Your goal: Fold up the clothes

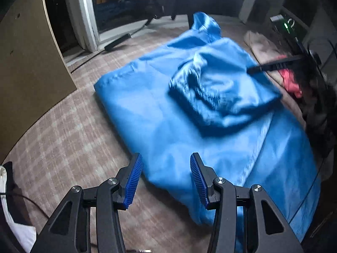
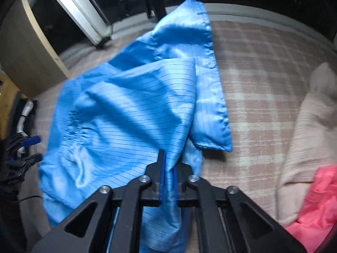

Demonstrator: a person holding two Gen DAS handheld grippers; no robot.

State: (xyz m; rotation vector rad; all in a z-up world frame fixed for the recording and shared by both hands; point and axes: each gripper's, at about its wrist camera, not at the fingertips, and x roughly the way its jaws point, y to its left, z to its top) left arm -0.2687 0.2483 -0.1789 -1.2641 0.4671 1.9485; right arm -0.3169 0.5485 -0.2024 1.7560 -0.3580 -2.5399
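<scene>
Left wrist view: your left gripper (image 1: pixel 166 179) hangs over the near edge of the blue garment (image 1: pixel 189 113), jaws spread, nothing between the blue ribbed pads (image 1: pixel 134 179).
Left gripper state: released; cloth shows in the gap beyond the pads, but neither pad presses on it.
Blue garment, place: it lies spread across the checked pink-and-cream cover (image 1: pixel 69 130), running from beside your left gripper up toward the far edge.
Blue garment, shape: one part is lifted and bunched over the flat part, casting a shadow on the cloth beneath; that part is blurred.
Right gripper, seen from the left: a dark finger (image 1: pixel 271 65) reaches in from the right to the raised fold.
Right wrist view: your right gripper (image 2: pixel 168 179) is clenched on a pinch of the blue garment (image 2: pixel 126 116), the cloth squeezed between the two narrow pads and trailing down behind them.
Cloth detail: thin dark lines run across the fabric; a gathered, elastic-looking band sits at its left side.
Hem: a stitched edge (image 2: pixel 217 97) hangs free to the right of your grip, above the cover (image 2: pixel 257 84).
Other clothes: a cream knitted piece (image 2: pixel 309 135) and a pink piece (image 2: pixel 318 206) lie at the right, apart from the blue one.
Left gripper, seen from the right: dark fingers with a blue pad (image 2: pixel 31 141) at the left edge.
</scene>
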